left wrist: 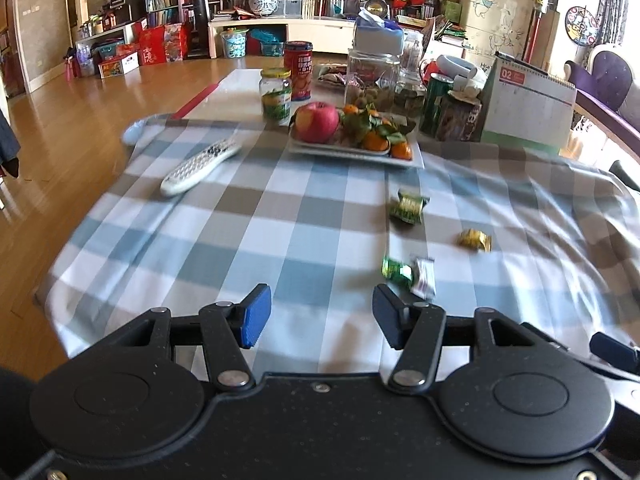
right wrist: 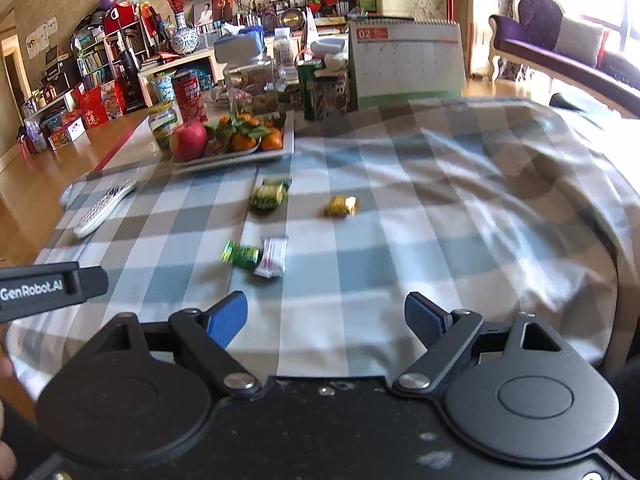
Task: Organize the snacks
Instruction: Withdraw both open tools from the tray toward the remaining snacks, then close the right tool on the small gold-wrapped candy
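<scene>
Both claws empty above the checked cloth

The left gripper [left wrist: 322, 316] and right gripper [right wrist: 326, 320] stand apart, holding nothing; four wrapped snacks [right wrist: 256, 258] lie scattered on the tablecloth [left wrist: 240, 240], nearer than the fruit plate [left wrist: 416, 158].

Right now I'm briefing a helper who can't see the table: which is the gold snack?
Start at the white fruit plate on the checked tablecloth. Four wrapped snacks lie loose in front of it. The gold snack sits alone, farthest right; the others are green or white.
</scene>
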Available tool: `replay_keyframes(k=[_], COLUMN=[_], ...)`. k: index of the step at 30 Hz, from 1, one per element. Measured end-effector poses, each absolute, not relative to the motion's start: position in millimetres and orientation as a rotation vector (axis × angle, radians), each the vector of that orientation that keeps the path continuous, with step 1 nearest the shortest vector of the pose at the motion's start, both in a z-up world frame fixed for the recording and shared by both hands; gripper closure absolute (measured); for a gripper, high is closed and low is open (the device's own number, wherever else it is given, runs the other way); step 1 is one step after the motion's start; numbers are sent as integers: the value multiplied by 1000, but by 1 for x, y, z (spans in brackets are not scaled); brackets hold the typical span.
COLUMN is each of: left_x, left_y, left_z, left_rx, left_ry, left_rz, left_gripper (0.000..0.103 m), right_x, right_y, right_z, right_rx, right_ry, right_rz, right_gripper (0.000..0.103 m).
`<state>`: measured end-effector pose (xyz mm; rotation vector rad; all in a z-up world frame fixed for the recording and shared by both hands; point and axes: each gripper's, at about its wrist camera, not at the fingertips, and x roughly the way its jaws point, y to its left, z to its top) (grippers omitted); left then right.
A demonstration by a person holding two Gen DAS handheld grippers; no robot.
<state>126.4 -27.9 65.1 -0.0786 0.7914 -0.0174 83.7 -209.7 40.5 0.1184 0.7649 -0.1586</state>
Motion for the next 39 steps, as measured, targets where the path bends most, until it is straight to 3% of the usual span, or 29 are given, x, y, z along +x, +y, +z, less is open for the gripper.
replay_keyframes(k=[17, 35, 39], left_x=[220, 291, 294], left_y=[-42, -39, -35], left_z=[65, 35, 31], left_rx=[-17, -85, -113], left_ry=[805, 932, 964], left_rz=[-25, -18, -9], left_gripper=[41, 42, 42], right_x=[212, 334, 344], right_y=[-243, -288, -287], right_z=[68, -3, -19], right_rx=[50, 166, 190], right_ry=[700, 962, 1012], right_rz=[-235, -266, -263], right_gripper=[13, 14, 21])
